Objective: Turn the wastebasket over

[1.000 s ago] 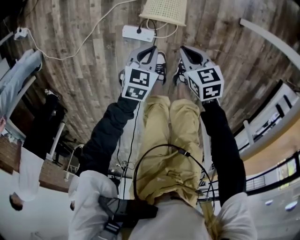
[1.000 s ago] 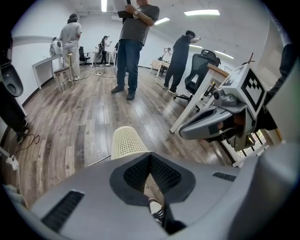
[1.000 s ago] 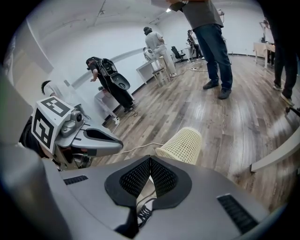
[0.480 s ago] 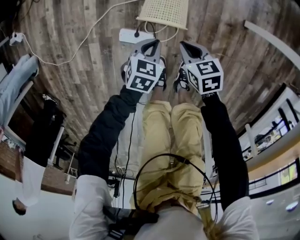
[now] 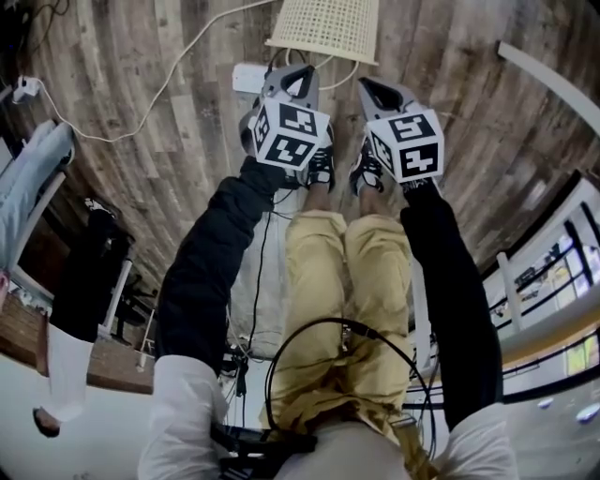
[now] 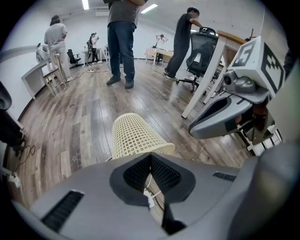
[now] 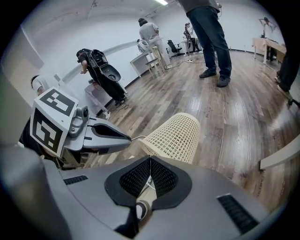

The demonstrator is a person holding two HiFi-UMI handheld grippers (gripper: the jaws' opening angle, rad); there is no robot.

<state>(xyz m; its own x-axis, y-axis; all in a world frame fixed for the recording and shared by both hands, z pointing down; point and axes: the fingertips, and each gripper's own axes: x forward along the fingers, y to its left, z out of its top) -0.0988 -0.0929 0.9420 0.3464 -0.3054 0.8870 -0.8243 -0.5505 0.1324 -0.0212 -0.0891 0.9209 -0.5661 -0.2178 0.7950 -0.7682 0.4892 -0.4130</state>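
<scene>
Two grippers are held out side by side in front of the person, the left gripper [image 5: 298,77] and the right gripper [image 5: 367,86]. Each has its jaws pressed together with nothing between them. Both tips point down and forward at the cream lattice-walled plastic wastebasket [image 5: 328,23]. It stands on the grey-brown wood-plank floor [image 5: 141,94] a little beyond the person's dark sneakers [image 5: 323,164]. It sits mouth down, with the wide rim on the boards and the narrow closed end up. Neither gripper touches it. A white power strip [image 5: 246,75] lies on the floor just beside the rim, on the left gripper's side, with a pale cord [image 5: 178,75] trailing away from it.

To my eye this is the approach, with the turning not yet begun. Closed tips could only shove the basket, so I'd expect the jaws to part first. One gripper might pinch the wall near the rim while the other steadies the top, and then the basket can be rolled over. It looks light and likely to skid, and the cord sits close enough to snag.
</scene>
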